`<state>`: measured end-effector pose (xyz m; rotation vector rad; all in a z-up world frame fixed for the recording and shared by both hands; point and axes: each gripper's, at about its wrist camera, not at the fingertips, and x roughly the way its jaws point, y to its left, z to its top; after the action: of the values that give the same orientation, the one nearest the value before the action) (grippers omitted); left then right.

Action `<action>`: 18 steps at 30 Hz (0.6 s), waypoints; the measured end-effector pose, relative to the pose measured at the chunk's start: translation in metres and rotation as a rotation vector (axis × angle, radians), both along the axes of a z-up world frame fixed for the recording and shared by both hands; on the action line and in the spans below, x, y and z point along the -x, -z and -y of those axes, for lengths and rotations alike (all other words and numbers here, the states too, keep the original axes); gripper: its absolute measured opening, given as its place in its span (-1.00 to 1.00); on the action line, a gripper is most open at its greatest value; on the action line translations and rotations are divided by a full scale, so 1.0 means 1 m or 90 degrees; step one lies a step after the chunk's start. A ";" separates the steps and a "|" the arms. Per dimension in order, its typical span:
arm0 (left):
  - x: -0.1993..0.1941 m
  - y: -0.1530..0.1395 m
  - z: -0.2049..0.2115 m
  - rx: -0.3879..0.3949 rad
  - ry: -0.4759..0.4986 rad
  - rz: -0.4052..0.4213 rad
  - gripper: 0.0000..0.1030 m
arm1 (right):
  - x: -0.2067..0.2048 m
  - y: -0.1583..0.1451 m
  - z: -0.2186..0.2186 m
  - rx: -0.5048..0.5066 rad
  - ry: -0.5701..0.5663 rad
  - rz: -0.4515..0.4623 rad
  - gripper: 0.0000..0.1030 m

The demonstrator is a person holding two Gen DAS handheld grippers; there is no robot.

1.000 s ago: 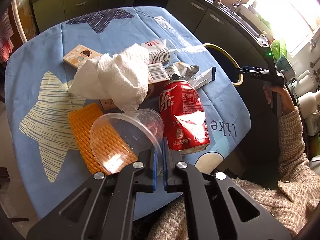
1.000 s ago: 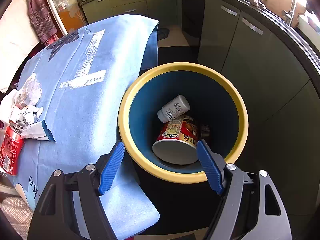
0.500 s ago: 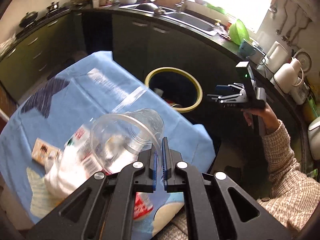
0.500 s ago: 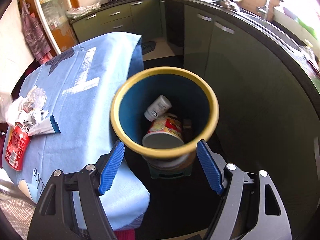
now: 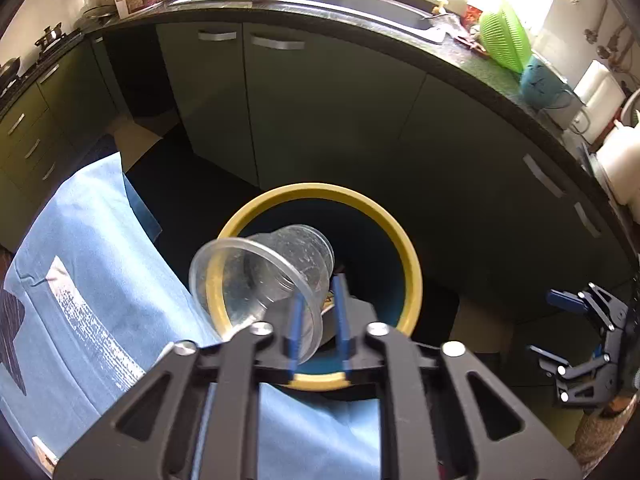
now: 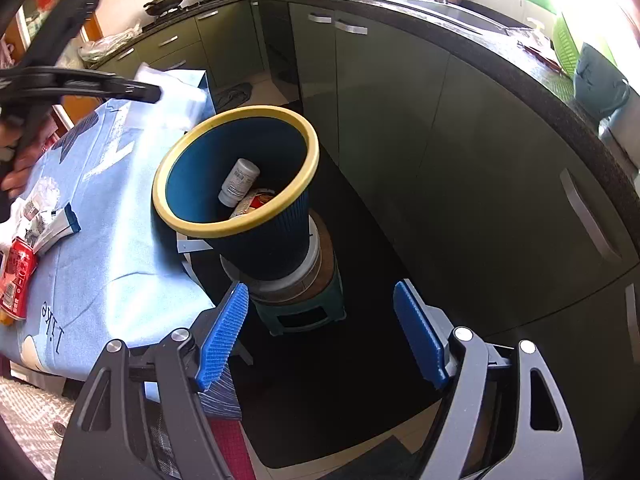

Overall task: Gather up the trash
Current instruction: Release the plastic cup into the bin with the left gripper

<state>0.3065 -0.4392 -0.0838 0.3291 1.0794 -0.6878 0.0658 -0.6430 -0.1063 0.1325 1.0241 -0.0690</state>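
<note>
One clear plastic cup (image 5: 264, 276) sits with its rim between the left gripper (image 5: 316, 328) jaws, which have just been opening; pads look slack on the rim, so released. Light, thin, crushable, slick: take it by the rim. Beyond the jaws, the yellow-rimmed bin (image 5: 412, 276) holds a white bottle (image 6: 239, 182) and a noodle cup (image 6: 256, 202). Right gripper (image 6: 320, 336) jaws wide, empty; bin ahead. Red can (image 6: 16, 276) stays on the tabletop (image 6: 120, 248).
</note>
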 end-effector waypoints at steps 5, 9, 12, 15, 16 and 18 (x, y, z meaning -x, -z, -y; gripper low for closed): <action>0.005 -0.028 -0.021 0.034 -0.012 0.009 0.16 | 0.003 0.004 -0.002 -0.008 -0.014 -0.002 0.45; 0.034 -0.076 -0.077 0.084 -0.024 0.028 0.32 | -0.007 0.003 -0.016 -0.013 -0.056 0.004 0.46; 0.061 -0.109 -0.129 0.107 -0.045 0.065 0.49 | -0.019 -0.004 -0.043 -0.012 -0.123 0.019 0.46; 0.092 -0.127 -0.183 0.115 -0.068 0.102 0.51 | -0.032 -0.014 -0.080 0.003 -0.208 0.036 0.46; 0.102 -0.131 -0.200 0.115 -0.079 0.115 0.51 | -0.036 -0.017 -0.094 0.013 -0.231 0.040 0.46; 0.118 -0.131 -0.233 0.111 -0.101 0.131 0.51 | -0.047 -0.024 -0.121 0.021 -0.274 0.043 0.46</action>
<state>0.1888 -0.2064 0.0474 0.1587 0.8338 -0.5881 0.1126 -0.5220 -0.0826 -0.1168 0.9654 0.3080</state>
